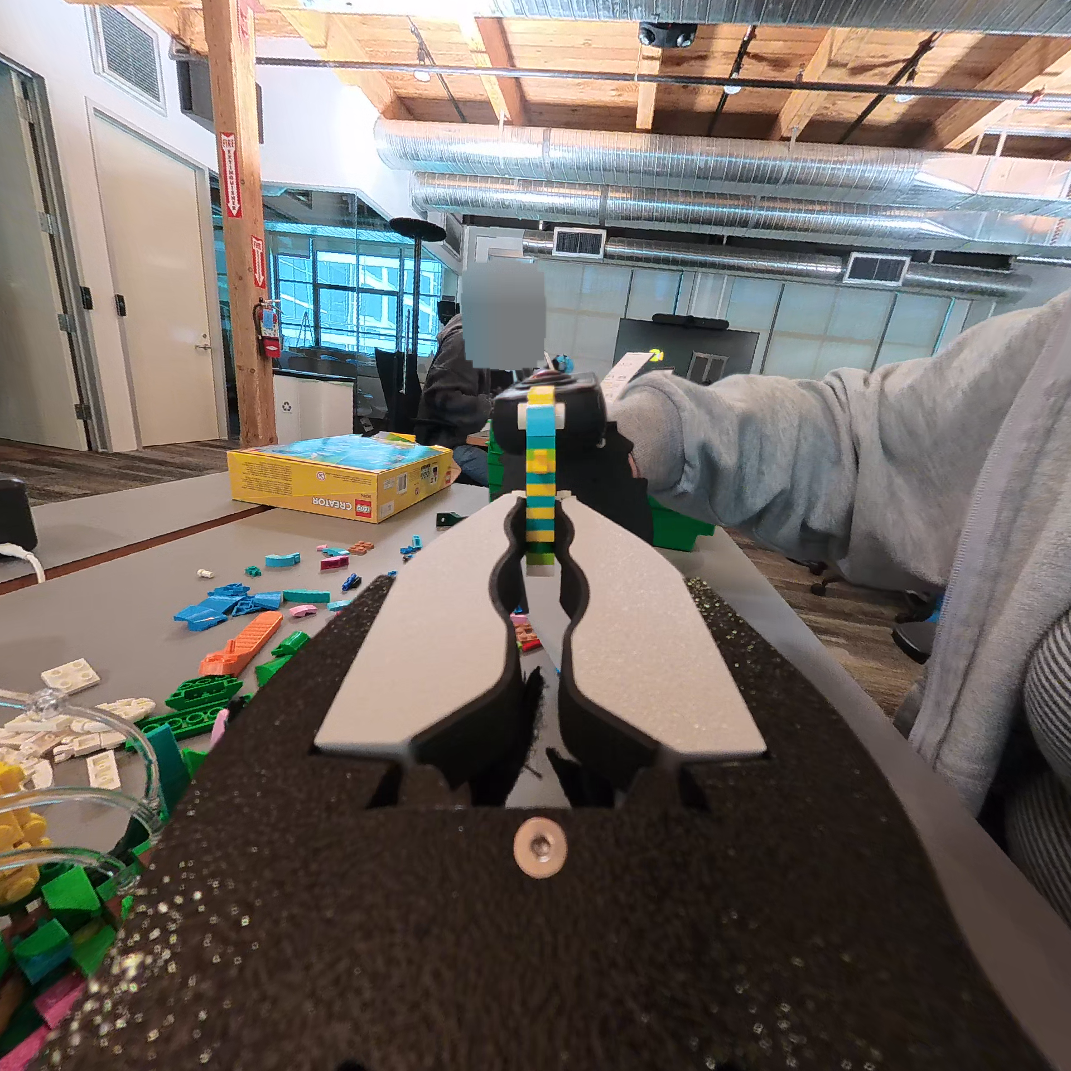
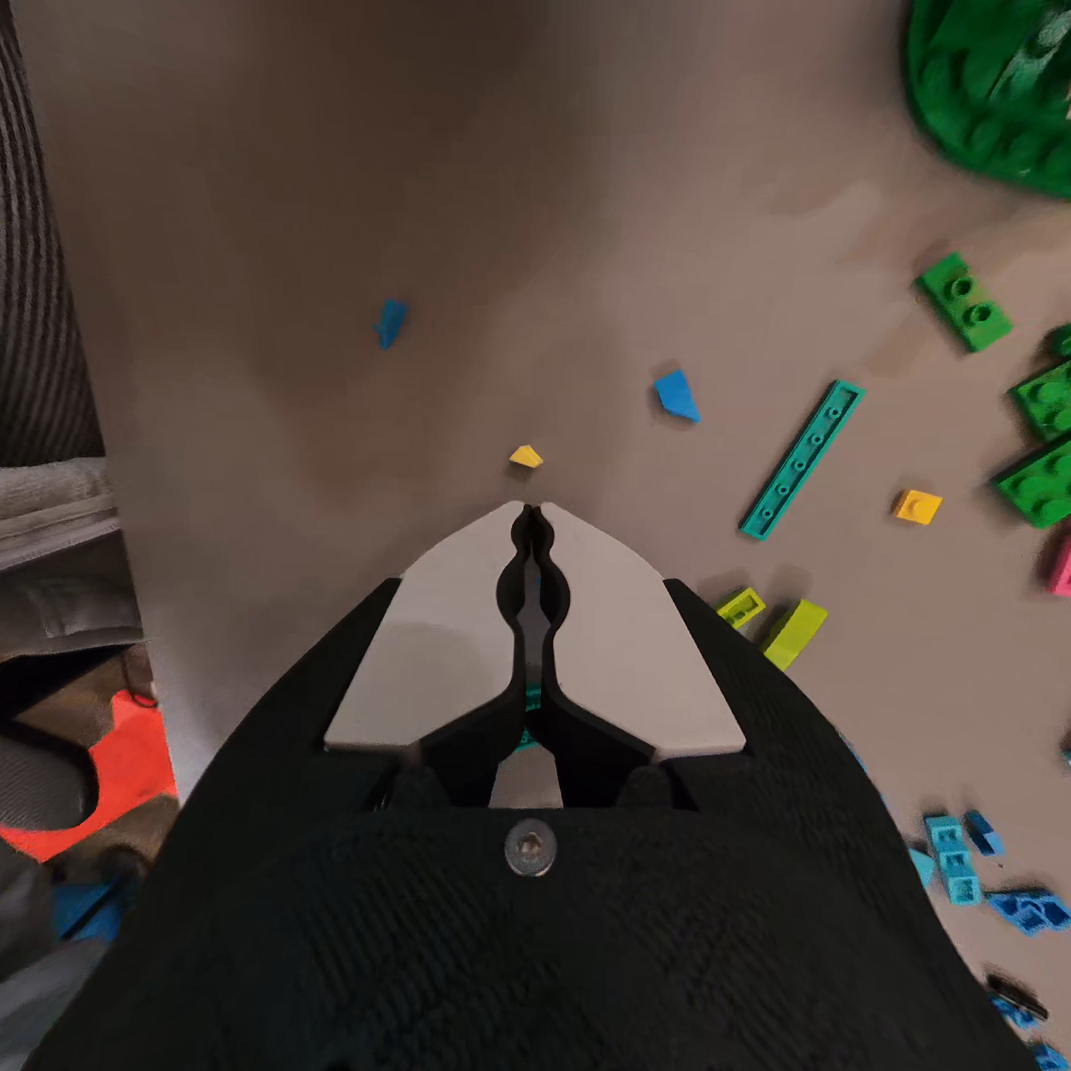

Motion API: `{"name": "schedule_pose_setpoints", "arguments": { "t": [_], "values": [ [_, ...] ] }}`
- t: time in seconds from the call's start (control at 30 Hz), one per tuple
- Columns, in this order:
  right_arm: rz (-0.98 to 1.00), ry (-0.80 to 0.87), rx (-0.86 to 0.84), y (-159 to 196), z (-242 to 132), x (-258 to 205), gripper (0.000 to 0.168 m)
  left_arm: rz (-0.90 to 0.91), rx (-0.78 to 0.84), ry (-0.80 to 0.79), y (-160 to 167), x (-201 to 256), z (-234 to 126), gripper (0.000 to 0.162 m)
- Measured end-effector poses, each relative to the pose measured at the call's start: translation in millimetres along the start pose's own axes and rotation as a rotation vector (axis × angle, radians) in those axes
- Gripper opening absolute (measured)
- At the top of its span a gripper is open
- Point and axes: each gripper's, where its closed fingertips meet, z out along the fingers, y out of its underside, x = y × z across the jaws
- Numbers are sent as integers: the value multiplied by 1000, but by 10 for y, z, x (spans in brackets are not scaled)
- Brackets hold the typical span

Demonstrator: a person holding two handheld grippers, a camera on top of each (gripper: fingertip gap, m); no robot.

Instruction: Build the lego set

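My left gripper (image 1: 540, 503) is shut on a tall, thin stack of yellow, teal and green Lego plates (image 1: 541, 463), held upright above the table. Behind the stack, a grey-sleeved arm (image 1: 782, 463) holds the right gripper over the far table edge. In the right wrist view, my right gripper (image 2: 532, 507) is shut and empty, pointing down at the grey table (image 2: 348, 232). A small yellow slope piece (image 2: 526, 456) lies just beyond its tips. Nearby lie a blue wedge (image 2: 677, 397), a long teal plate (image 2: 802, 461) and a yellow square plate (image 2: 917, 506).
A yellow Lego box (image 1: 342, 478) lies at the back of the table. Loose blue pieces (image 1: 226, 605), an orange brick separator (image 1: 243, 643), green and white plates and a clear plastic bag (image 1: 75, 771) crowd the left. A green plate (image 2: 963, 301) and lime pieces (image 2: 794, 631) lie right of my right gripper. The grippers' ends are close to 15 cm from one another.
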Motion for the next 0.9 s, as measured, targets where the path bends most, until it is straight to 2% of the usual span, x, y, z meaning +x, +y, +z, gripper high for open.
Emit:
{"name": "schedule_pose_setpoints", "arguments": {
  "t": [0.1,0.27,0.47,0.53,0.67,0.9],
  "values": [
    [-89,31,33,-96,11,31,0,6,12,-16,-30,-29,-25,8],
    [-309,93,101,-212,19,-20,14,-6,33,-23,-71,-60,-54,8],
    [-352,94,58,-147,93,-30,13,-18,40,-16,-81,-54,-54,8],
    [-345,86,49,-138,104,-27,4,-19,43,-18,-86,-58,-60,8],
    [-237,-6,35,-124,86,-76,1,-27,50,-16,-95,-61,-64,8],
    [123,-276,-261,226,-53,-268,2,-28,45,-7,-83,-43,-50,8]
  ]
}}
